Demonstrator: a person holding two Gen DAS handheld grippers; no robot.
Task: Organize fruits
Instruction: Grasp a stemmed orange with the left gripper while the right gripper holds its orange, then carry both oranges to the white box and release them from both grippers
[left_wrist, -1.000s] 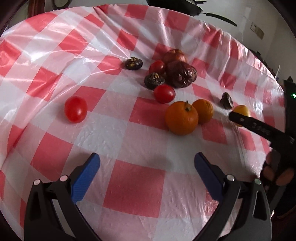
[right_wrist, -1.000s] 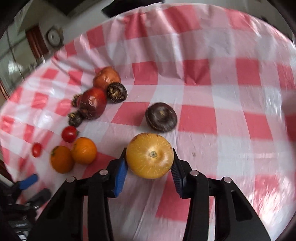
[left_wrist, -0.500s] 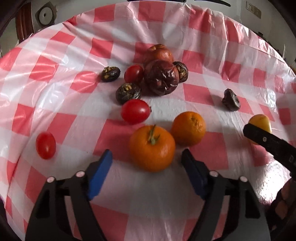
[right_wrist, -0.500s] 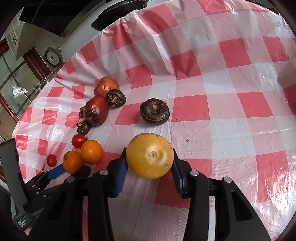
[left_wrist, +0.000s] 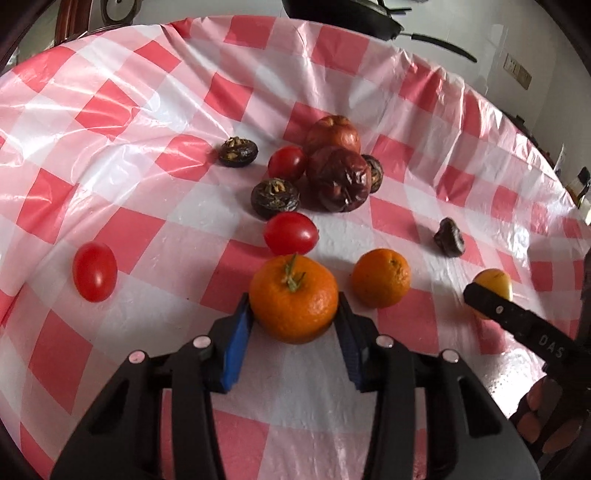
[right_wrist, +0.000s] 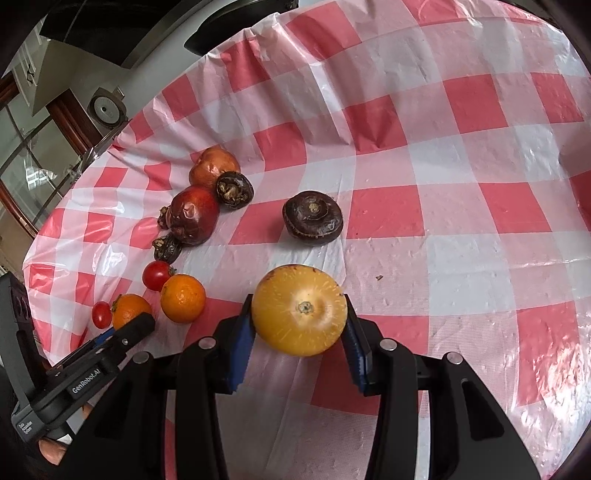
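Observation:
My left gripper (left_wrist: 293, 314) is shut on a stemmed orange tangerine (left_wrist: 293, 297) on the red-and-white checked tablecloth (left_wrist: 129, 229). A second tangerine (left_wrist: 380, 277) lies just right of it, and a red tomato (left_wrist: 291, 233) just behind. My right gripper (right_wrist: 299, 332) is shut on a yellow round fruit (right_wrist: 300, 309), which also shows at the right of the left wrist view (left_wrist: 493, 286). The left gripper's fingers (right_wrist: 125, 334) reach the tangerines (right_wrist: 183, 298) at the lower left of the right wrist view.
A cluster of wrinkled dark red fruits (left_wrist: 340, 179), dark brown fruits (left_wrist: 275, 197) and another tomato (left_wrist: 287, 162) lies behind. A lone tomato (left_wrist: 95, 271) sits left. A dark fruit (right_wrist: 313, 218) lies ahead of the right gripper. The table edge curves behind.
My left gripper moved forward around the stemmed tangerine and closed on it. My right gripper kept holding the yellow fruit and barely moved.

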